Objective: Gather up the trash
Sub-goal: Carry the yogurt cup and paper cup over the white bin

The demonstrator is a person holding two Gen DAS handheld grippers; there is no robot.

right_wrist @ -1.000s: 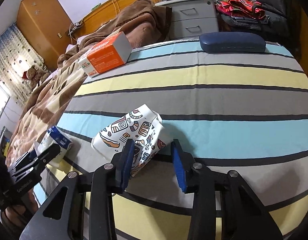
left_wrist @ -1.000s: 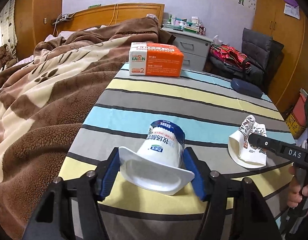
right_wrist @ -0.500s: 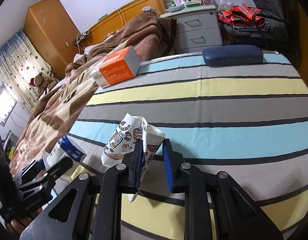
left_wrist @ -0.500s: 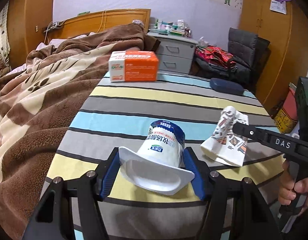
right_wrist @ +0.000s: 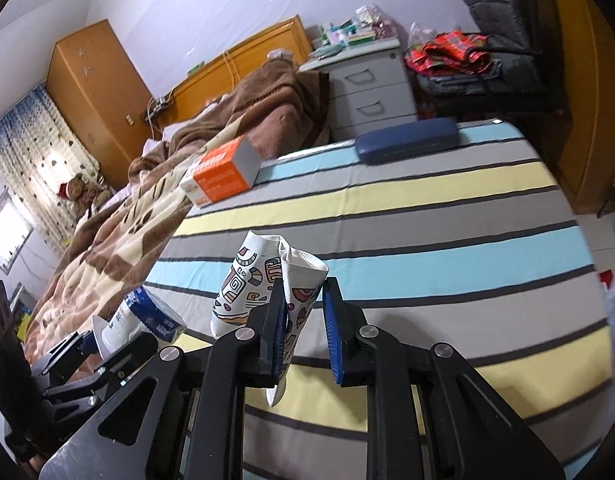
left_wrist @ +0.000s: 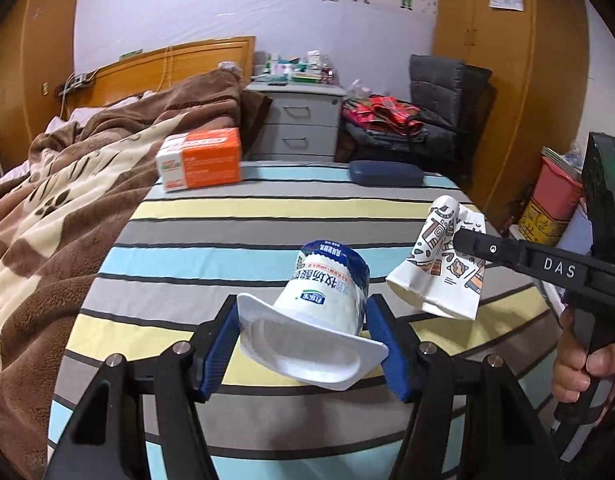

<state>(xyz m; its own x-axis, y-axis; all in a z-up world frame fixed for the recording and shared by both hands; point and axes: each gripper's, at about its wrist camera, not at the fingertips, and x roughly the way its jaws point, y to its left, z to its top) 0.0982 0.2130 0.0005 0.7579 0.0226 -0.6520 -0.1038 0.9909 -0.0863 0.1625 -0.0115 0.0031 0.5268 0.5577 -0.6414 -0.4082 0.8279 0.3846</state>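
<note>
My left gripper [left_wrist: 307,340] is shut on a white and blue yogurt cup [left_wrist: 327,292], mouth toward the camera, held above the striped table [left_wrist: 227,216]. My right gripper [right_wrist: 305,332] is shut on a crumpled patterned paper cup [right_wrist: 259,284], lifted off the table. In the left wrist view the paper cup [left_wrist: 439,268] hangs from the right gripper's fingers [left_wrist: 483,248] to the right of the yogurt cup. In the right wrist view the yogurt cup [right_wrist: 143,320] shows at lower left in the left gripper.
An orange and white box [left_wrist: 199,160] and a dark blue glasses case [left_wrist: 385,172] lie at the table's far edge. A bed with a brown blanket [left_wrist: 47,208] borders the left side. A grey drawer unit [left_wrist: 295,120], a chair with clothes [left_wrist: 407,120] and a red bin [left_wrist: 555,188] stand beyond.
My right gripper closed on the paper cup and lifted it off the table. Both grippers rose and drew back with their cups.
</note>
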